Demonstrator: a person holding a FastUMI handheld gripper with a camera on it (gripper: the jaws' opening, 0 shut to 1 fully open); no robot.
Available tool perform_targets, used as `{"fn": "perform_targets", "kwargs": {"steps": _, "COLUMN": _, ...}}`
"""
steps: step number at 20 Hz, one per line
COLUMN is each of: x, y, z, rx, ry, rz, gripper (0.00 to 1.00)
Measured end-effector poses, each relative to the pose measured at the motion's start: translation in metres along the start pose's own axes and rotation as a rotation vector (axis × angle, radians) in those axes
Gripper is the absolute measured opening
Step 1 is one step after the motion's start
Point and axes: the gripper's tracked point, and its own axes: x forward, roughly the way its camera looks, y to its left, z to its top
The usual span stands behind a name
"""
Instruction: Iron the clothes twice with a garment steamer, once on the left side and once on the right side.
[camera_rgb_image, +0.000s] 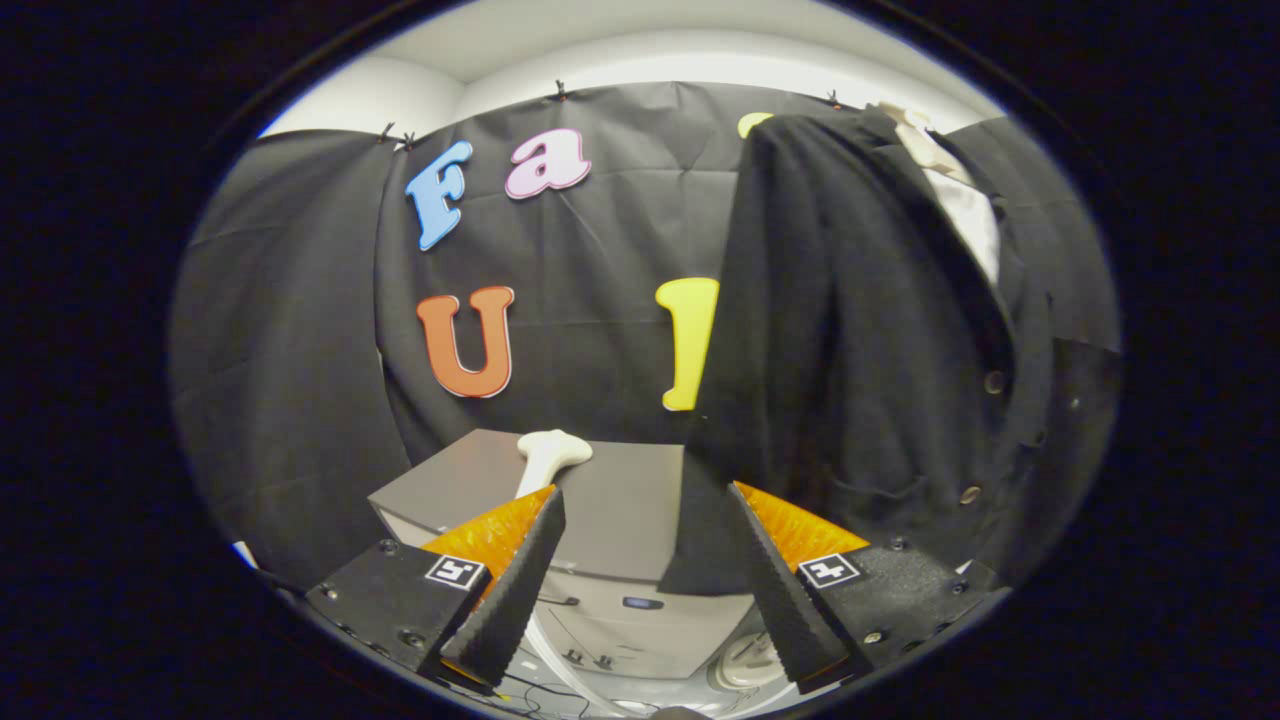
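A dark buttoned jacket (860, 330) hangs on a pale hanger (925, 140) over a white shirt (970, 215), ahead and to the right of my fingers. The white steamer head (550, 455) stands upright on a grey box-shaped unit (600, 500), just beyond the left fingertip. My gripper (645, 495) is open, with nothing between its fingers; the gap looks onto the grey unit's top and the jacket's lower left hem. The right fingertip (745, 500) overlaps the jacket's hem in view; I cannot tell whether it touches.
The grey unit has a pale front panel (640, 620) with a small blue mark. Below it lie a white hose (545, 650), thin cables and a round white part (745, 660) on the floor. Black cloth walls close off the back and left.
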Motion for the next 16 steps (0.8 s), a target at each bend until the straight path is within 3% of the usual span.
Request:
{"fn": "perform_targets", "kwargs": {"steps": 5, "x": 0.087, "y": 0.052, "z": -0.007, "rx": -0.012, "ry": 0.102, "rz": 0.071, "gripper": 0.98}}
{"fn": "perform_targets", "kwargs": {"steps": 10, "x": 0.157, "y": 0.084, "z": -0.04, "rx": -0.002, "ry": 0.253, "rz": 0.088, "gripper": 0.96}}
{"fn": "perform_targets", "kwargs": {"steps": 16, "x": 0.204, "y": 0.103, "z": -0.072, "rx": -0.031, "ry": 0.378, "rz": 0.043, "gripper": 0.8}}
